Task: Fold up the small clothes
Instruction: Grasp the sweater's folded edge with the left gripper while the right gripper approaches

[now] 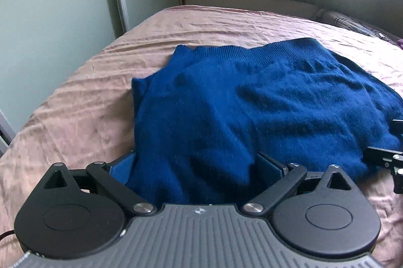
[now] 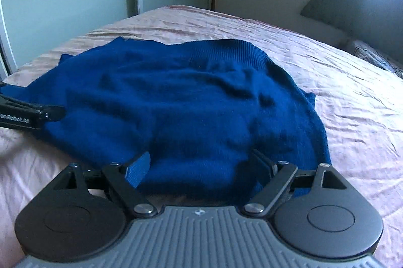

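The left tongs [image 1: 196, 167] and right tongs [image 2: 199, 167] both stand spread, pinching nothing, the blue sweater [image 2: 176, 101] bunched between their fingers on the bed [image 2: 352, 91]. Likely one fold down; smoothing and further folds remain.

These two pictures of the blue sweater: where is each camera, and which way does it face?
Left wrist view: on the left tool, looking forward and down over the blue sweater on the bed; its spread fingers show, with the right tool at the edge.
Right wrist view: on the right tool, same direction; the left tool shows at the left edge.
Shared: sweater, bed, wardrobe doors.
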`<action>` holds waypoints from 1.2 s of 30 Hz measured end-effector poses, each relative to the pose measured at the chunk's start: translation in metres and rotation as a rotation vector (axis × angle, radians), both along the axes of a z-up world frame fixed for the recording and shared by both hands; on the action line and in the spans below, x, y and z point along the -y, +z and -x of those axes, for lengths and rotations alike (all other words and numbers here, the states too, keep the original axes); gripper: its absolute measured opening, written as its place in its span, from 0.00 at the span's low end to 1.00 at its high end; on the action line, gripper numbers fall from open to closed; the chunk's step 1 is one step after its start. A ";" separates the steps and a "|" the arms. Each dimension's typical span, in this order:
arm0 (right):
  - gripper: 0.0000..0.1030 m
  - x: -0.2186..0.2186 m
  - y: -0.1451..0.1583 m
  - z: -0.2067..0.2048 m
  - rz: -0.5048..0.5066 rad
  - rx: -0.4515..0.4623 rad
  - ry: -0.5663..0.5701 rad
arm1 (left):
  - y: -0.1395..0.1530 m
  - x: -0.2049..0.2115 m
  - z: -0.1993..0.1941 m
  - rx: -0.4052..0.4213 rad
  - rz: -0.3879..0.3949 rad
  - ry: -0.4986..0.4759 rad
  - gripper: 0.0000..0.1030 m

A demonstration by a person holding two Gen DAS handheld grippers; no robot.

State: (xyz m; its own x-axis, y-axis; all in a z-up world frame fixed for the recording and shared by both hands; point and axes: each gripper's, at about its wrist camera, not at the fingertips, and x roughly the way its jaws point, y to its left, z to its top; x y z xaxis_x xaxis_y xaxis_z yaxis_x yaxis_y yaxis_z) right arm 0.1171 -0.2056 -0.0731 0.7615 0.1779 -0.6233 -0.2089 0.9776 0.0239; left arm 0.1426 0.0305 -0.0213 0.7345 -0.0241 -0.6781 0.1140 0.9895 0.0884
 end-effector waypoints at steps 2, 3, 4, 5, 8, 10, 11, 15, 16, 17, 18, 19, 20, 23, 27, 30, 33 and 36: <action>0.83 0.000 0.003 0.005 -0.002 0.002 0.006 | 0.000 -0.001 0.003 -0.007 0.000 -0.003 0.98; 0.83 0.001 0.002 0.006 -0.004 -0.004 0.008 | 0.001 -0.002 0.004 -0.008 0.000 -0.004 0.98; 0.83 0.002 0.001 0.007 -0.003 -0.011 0.008 | 0.001 -0.002 0.006 -0.009 0.000 -0.006 0.98; 0.83 0.004 0.000 0.008 -0.001 -0.018 0.005 | 0.001 -0.002 0.007 -0.010 -0.001 -0.006 0.98; 0.83 0.007 0.002 0.012 -0.002 -0.025 -0.005 | 0.000 -0.003 0.010 -0.013 -0.003 -0.008 0.99; 0.83 0.005 0.007 0.021 0.009 -0.003 -0.015 | 0.000 -0.004 0.012 -0.017 -0.007 -0.010 0.99; 0.83 0.004 0.012 0.026 0.021 0.015 -0.011 | 0.000 -0.004 0.013 -0.018 -0.007 -0.010 0.99; 0.83 -0.009 0.037 0.045 0.077 0.128 0.008 | 0.005 -0.008 0.019 -0.013 0.001 -0.019 0.98; 0.83 -0.013 0.044 0.050 0.098 0.165 0.017 | 0.008 -0.011 0.022 -0.008 0.002 -0.021 0.98; 0.83 -0.018 0.051 0.054 0.120 0.203 0.023 | 0.010 -0.014 0.023 -0.003 0.001 -0.020 0.98; 0.83 -0.024 0.058 0.059 0.150 0.246 0.028 | 0.013 -0.017 0.025 0.003 0.000 -0.016 0.98; 0.83 -0.029 0.063 0.063 0.179 0.285 0.034 | 0.016 -0.021 0.025 0.008 -0.002 -0.007 0.98; 0.83 -0.035 0.068 0.066 0.205 0.319 0.040 | 0.019 -0.026 0.025 0.012 -0.001 0.005 0.98; 0.83 -0.055 0.074 0.069 0.259 0.388 0.084 | 0.028 -0.042 0.021 0.022 0.029 0.032 0.98; 0.83 -0.083 0.067 0.066 0.319 0.413 0.174 | 0.033 -0.064 0.003 0.008 0.080 0.064 0.98; 0.83 -0.104 0.052 0.061 0.367 0.403 0.232 | 0.035 -0.081 -0.019 -0.036 0.160 0.060 0.98; 0.83 -0.126 0.034 0.058 0.403 0.377 0.300 | 0.029 -0.096 -0.047 -0.110 0.258 0.044 0.98; 0.83 -0.146 0.014 0.056 0.468 0.342 0.355 | 0.019 -0.111 -0.073 -0.191 0.376 0.044 0.98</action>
